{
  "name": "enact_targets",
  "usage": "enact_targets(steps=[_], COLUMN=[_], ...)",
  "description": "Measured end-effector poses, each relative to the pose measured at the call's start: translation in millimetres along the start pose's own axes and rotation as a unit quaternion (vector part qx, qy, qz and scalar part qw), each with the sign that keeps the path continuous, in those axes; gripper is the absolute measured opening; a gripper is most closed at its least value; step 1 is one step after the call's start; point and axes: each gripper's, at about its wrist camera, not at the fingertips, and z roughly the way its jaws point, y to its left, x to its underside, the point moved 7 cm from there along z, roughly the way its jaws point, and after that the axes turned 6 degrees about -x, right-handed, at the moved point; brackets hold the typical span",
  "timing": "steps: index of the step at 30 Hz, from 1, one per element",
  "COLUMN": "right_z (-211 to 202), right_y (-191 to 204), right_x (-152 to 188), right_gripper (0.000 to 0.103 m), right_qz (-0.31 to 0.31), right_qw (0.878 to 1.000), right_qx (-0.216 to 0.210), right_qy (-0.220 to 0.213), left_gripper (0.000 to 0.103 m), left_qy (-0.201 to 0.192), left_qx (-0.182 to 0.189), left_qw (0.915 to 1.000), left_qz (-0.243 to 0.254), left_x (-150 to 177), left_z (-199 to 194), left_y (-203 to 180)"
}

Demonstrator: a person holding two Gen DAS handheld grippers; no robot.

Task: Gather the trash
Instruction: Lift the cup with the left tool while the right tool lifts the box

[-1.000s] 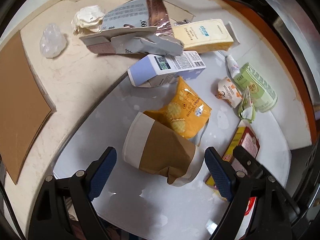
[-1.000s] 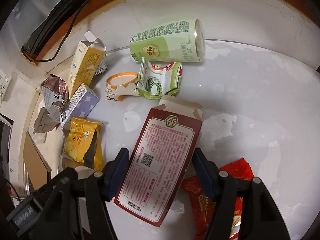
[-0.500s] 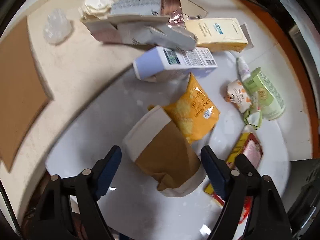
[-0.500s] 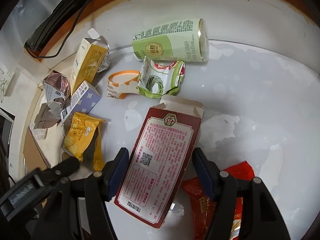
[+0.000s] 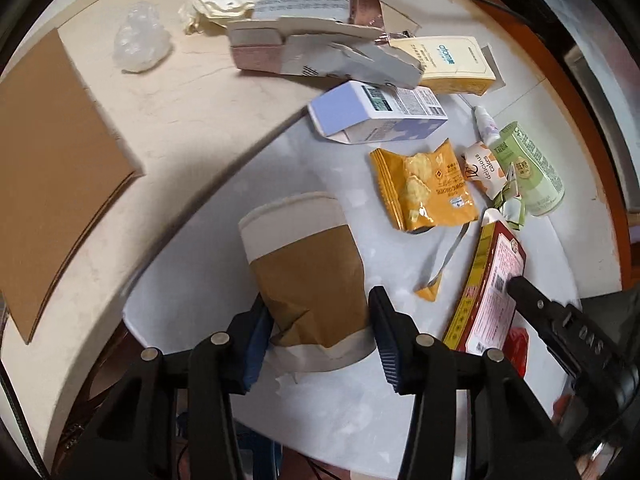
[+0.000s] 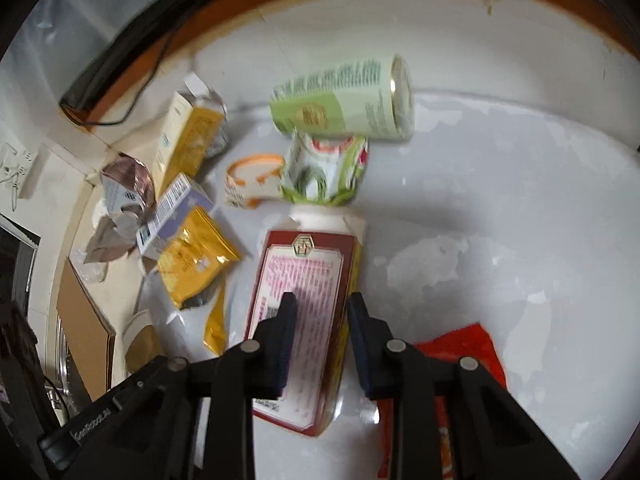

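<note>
My left tongs [image 5: 318, 330] point steeply down over the crushed paper cup [image 5: 304, 276], which lies on its side on the white table [image 5: 340, 432] with its brown sleeve between my two blue pads; the jaws are closing on it, the left pad at the crumpled sleeve, the right pad close beside the cup's other flank, though I cannot tell whether both press yet. I took it near its base, I think, because the flattened paper there gives the pads something narrow to bite. My right tongs [image 6: 322, 332] are also closing, and here the red box [image 6: 304, 316] stands tipped up on its long edge between the pads, one pad across its printed pink face and the other just off its yellow side; turned on edge it offers its thin dimension, which suits the narrow jaws. Beyond the left tongs lie the yellow snack packet [image 5: 424, 188], then the lilac carton [image 5: 376, 114] and the torn grey box [image 5: 320, 40], with the green can [image 6: 344, 104] ahead of the right tongs and a red wrapper [image 6: 464, 344] just to their right. All of this is trash waiting on the table; I see no bin in either view, so where these two pieces go I cannot say.
</note>
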Motion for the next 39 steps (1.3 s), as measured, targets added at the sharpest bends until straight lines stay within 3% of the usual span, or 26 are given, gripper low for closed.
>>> enact_targets(steps=[4, 8, 9, 14, 17, 22, 28, 39], right_z=[7, 18, 21, 38, 39, 13, -34, -76], right_y=[11, 32, 36, 50, 55, 56, 60, 85], right_x=[5, 12, 13, 22, 28, 45, 87, 181], right_gripper=[0.052, 0.056, 0.062, 0.066, 0.062, 0.06, 0.06, 0.06], right_qz=[-0.003, -0.04, -0.049, -0.087, -0.1, -0.082, -0.087, -0.175], right_qw=[1.0, 0.998, 0.998, 0.99, 0.986, 0.992, 0.996, 0.98], right_qx=[-0.008, 0.035, 0.043, 0.105, 0.131, 0.095, 0.024, -0.065], right_qy=[0.014, 0.02, 0.019, 0.029, 0.026, 0.002, -0.02, -0.068], left_gripper=[0.046, 0.046, 0.046, 0.046, 0.046, 0.046, 0.046, 0.046], left_qy=[-0.014, -0.028, -0.032, -0.044, -0.048, -0.074, -0.113, -0.149], left_qx=[-0.002, -0.007, -0.008, -0.011, -0.01, -0.012, -0.004, -0.011], left_qw=[0.9999, 0.9994, 0.9992, 0.9984, 0.998, 0.9942, 0.9864, 0.9802], left_qz=[0.008, 0.019, 0.022, 0.032, 0.041, 0.077, 0.12, 0.13], left_x=[3, 7, 8, 12, 19, 41, 75, 135], left_z=[-12, -26, -29, -39, -43, -60, -85, -93], left_y=[12, 20, 23, 27, 30, 36, 55, 92])
